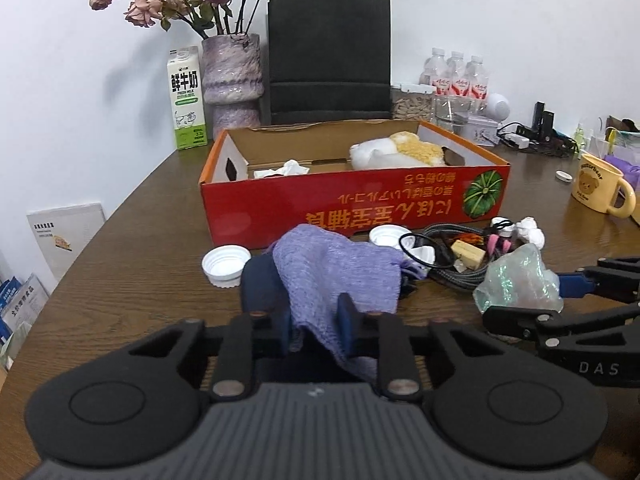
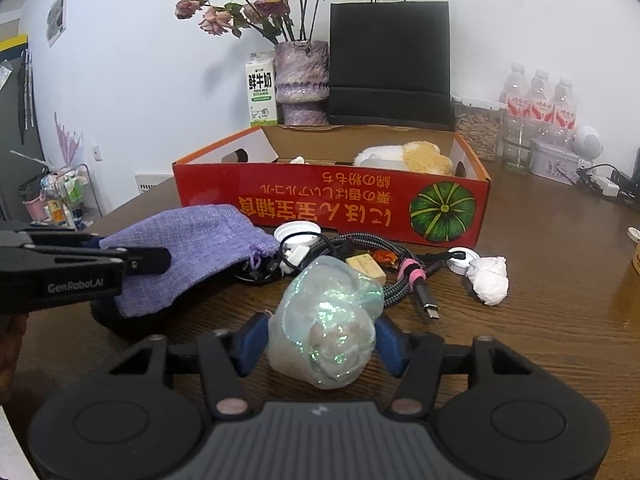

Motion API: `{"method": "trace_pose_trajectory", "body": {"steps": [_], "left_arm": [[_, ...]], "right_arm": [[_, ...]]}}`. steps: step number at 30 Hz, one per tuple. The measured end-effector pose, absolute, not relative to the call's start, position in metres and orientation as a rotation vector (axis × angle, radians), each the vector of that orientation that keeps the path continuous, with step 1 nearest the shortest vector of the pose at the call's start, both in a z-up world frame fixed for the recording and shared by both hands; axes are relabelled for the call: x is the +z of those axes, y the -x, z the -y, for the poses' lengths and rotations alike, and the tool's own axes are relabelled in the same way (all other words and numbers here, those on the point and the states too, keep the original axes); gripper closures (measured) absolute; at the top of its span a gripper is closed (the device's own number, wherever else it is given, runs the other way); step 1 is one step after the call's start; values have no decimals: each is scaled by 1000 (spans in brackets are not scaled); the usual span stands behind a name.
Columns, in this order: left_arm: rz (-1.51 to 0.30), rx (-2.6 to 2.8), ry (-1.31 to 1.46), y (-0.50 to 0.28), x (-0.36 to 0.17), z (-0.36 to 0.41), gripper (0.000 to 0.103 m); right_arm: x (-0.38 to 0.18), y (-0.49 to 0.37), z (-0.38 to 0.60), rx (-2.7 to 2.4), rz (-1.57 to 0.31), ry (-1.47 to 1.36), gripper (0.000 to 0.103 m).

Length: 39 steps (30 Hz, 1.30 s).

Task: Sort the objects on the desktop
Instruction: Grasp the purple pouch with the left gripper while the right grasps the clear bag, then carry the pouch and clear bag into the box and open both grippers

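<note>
Nearest, the left tool (image 1: 316, 326) pinches the purple woven drawstring pouch (image 1: 340, 272) on the table (image 1: 132, 248); rightward, the right tool (image 2: 320, 346) seemingly grips the iridescent crumpled plastic bag (image 2: 326, 324). Straight ahead lies the red cardboard box (image 2: 332, 208).

A dark brown wood-grain table (image 2: 540, 320) was seen. At twelve o'clock a red cardboard box (image 2: 332, 208) was set; at three, a crumpled white tissue (image 2: 490, 282); centrally, a braided cable (image 2: 396, 288).
</note>
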<state>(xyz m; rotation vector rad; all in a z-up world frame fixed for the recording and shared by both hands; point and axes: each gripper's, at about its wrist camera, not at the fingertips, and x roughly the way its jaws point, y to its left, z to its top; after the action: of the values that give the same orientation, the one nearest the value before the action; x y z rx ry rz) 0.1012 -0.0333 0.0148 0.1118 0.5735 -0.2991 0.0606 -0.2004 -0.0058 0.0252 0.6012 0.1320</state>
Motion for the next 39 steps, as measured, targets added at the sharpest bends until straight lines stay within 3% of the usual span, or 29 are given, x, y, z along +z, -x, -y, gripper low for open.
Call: {"method": "trace_pose_trajectory", "body": {"steps": [2, 8, 25, 39], "left_arm": [[-572, -313, -104, -100, 15, 34, 90], [-525, -337, -103, -92, 23, 37, 93], [-255, -409, -128, -94, 86, 58, 95], [-186, -307, -64, -173, 110, 67, 95]], "right_arm": [[-5, -58, 201, 134, -595, -33, 58], [1, -53, 204, 142, -560, -38, 63], [40, -77, 196, 193, -428, -25, 63], [70, -173, 195, 189, -365, -17, 63]]}}
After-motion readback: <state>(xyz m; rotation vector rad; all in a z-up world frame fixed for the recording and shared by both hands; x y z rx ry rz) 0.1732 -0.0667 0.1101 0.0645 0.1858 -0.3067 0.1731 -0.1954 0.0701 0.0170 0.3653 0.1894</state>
